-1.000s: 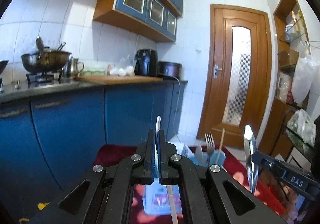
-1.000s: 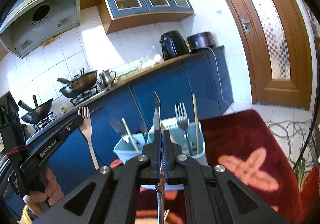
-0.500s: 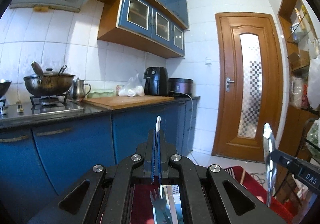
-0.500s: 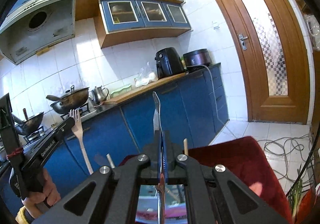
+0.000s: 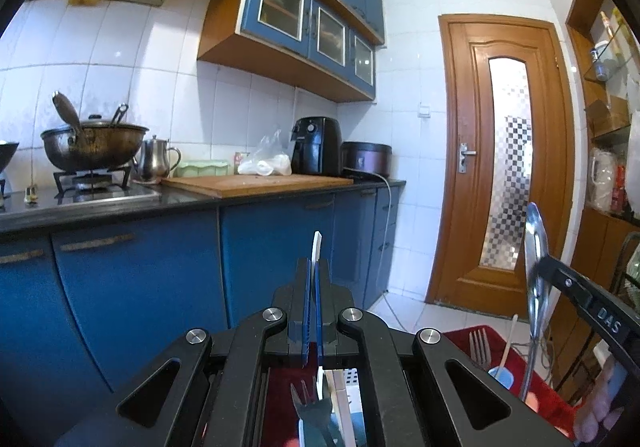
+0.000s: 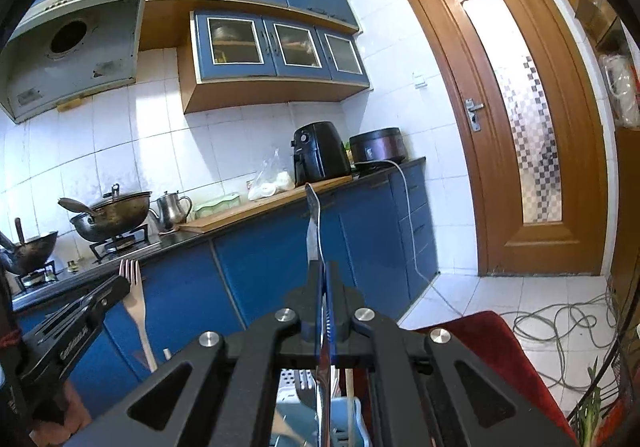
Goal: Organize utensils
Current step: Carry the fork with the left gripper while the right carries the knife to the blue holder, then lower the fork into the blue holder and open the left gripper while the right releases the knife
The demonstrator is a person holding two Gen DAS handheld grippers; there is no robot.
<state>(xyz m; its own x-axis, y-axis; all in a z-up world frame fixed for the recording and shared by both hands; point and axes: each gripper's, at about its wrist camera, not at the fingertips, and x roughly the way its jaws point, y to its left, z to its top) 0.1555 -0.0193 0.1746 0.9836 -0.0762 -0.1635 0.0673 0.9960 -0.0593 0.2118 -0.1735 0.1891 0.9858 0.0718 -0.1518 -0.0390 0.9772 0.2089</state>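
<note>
We hold one hand-held gripper in each hand, both raised in front of the blue lower cabinets (image 5: 132,287) of the kitchen.

Our left hand-held gripper (image 5: 314,267) is clenched on a pale fork (image 6: 136,311). In the left wrist view we see it only edge-on, as a thin white strip rising from between the closed fingers; in the right wrist view its tines stand up in front of the cabinets, at the left.

Our right hand-held gripper (image 6: 324,283) is clenched on a metal spoon (image 5: 534,279). From its own camera the spoon shows edge-on, rising above the fingers with its tip in front of the cabinets' top edge. In the left wrist view its bowl points up, to the right of the cabinets and in front of the wooden door (image 5: 500,151).

Below both grippers, in front of the cabinets, a light blue utensil holder (image 6: 344,423) stands on a red cloth (image 6: 492,359). We can see only parts of it through the gripper frames. A metal fork (image 5: 479,345) and a pale stick (image 5: 508,343) stand up from it, and another dark fork (image 5: 314,411) shows through the left gripper's frame.

On the surface (image 5: 192,199) above the cabinets we see a wok on the stove (image 5: 94,145), a metal kettle (image 5: 156,163), a wooden cutting board (image 5: 256,183), a plastic bag (image 5: 266,163), a black air fryer (image 5: 316,145) and a dark cooker (image 5: 366,159). On the white floor tiles, to the right of the cabinets, cables (image 6: 560,323) lie loose.
</note>
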